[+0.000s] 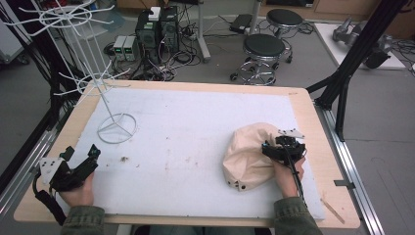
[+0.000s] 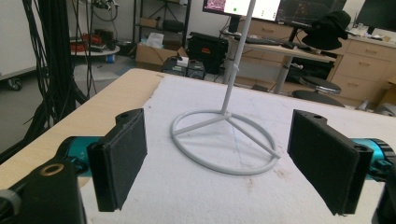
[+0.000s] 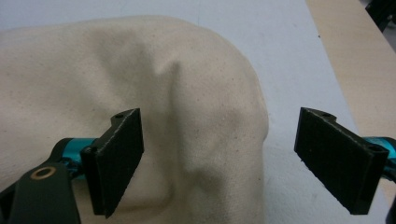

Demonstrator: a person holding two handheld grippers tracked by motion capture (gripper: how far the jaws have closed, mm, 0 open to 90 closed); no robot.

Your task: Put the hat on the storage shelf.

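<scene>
Right gripper view is showing my right gripper [image 3: 219,158] spreading its jaws wide over the crumpled cream cloth hat [image 3: 154,116], gripping nothing. My left gripper [image 2: 217,161] is also gaping wide, empty, facing the white wire stand's ring base [image 2: 224,142].

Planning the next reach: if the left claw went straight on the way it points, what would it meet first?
Probably the white wire stand: its ring base lies on the white mat straight ahead between the open jaws of the left claw, with the pole rising just beyond. Nothing lies between, though depth is hard to judge.
</scene>
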